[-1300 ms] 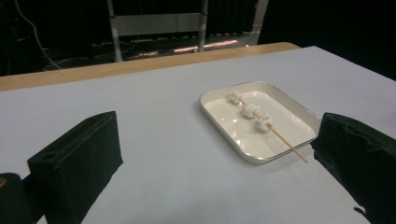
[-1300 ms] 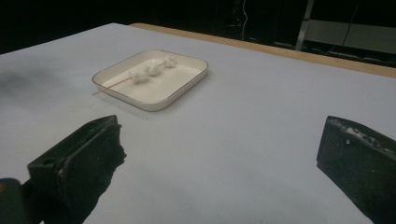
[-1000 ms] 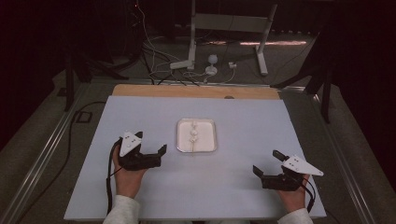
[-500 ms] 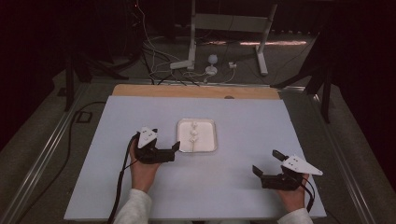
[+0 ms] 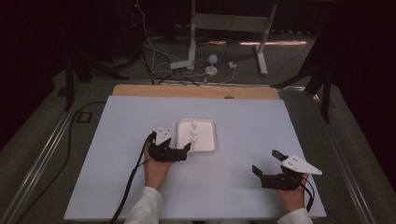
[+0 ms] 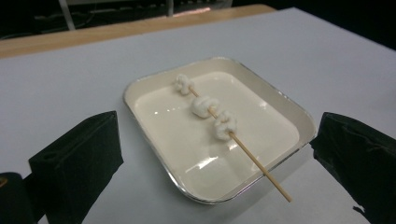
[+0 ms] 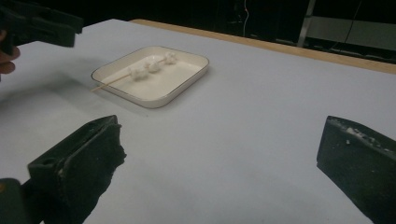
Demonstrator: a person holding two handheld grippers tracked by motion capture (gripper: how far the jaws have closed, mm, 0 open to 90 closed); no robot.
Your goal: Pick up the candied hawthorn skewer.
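From the high view: left gripper spread wide just beside the white tray mid-table, right gripper equally wide and well apart, near the table's front edge. Through the left gripper view: wooden skewer lying in the tray with three soft white pieces, bare end poking over the near rim toward the jaws, probably light, thin, snappable, so best pinched on that bare stick. Through the right gripper view: skewer slanting across the tray, stick end out over the left rim.

You have nothing to read here: no words, labels, brands, numbers or signs stand on anything in your three views.
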